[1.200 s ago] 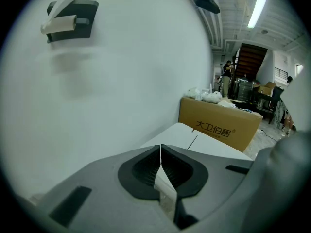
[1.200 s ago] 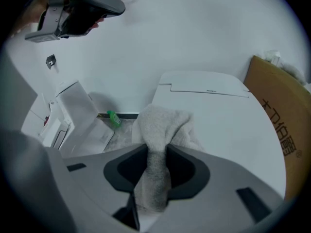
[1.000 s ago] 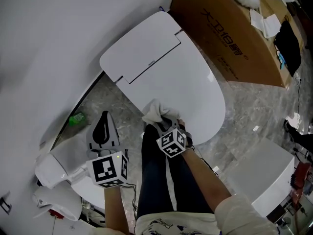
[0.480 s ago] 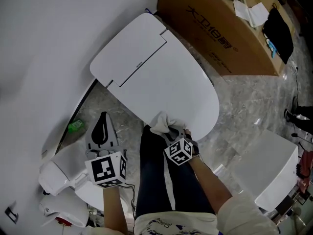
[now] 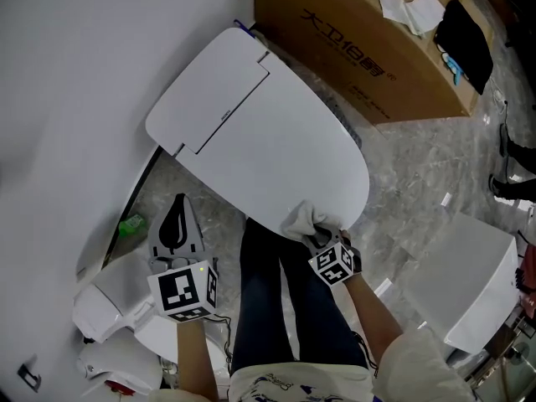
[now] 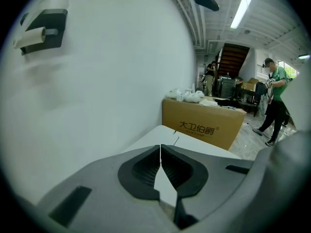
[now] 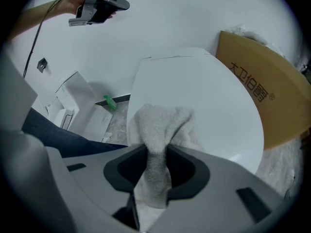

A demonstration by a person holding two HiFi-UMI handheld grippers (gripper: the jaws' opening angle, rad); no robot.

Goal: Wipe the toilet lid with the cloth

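Right, head view first: 1 toilet lid (image 5: 276, 153), white and shut, 1 cloth (image 5: 303, 221), and 2 grippers. The cloth sat bunched on the lid's front edge, the end nearest the person. The right gripper (image 5: 320, 238) was clenched on it, with the forearm reaching in from the lower right and the marker cube facing the camera. The left gripper (image 5: 177, 218) hung off to the left, well apart from the lid, over the floor and pointing up the frame. 1 cardboard box (image 5: 368, 53) stood just beside the lid's far end. White papers and a black item lay at its top, though whether on it or in it I couldn't tell. 1 green bottle (image 5: 131, 224) lay on the floor near the wall.

Over to the left gripper view: the jaws were closed tip to tip with nothing between them. The lid and the box showed beyond. Up on the wall was 1 paper holder (image 6: 43, 29) with 1 roll in it.

Now the right gripper view: the jaws pinched a fold of the cloth, and the rest of it spread onto the lid's near edge. The left gripper hovered at the upper left against the wall, held in a hand.
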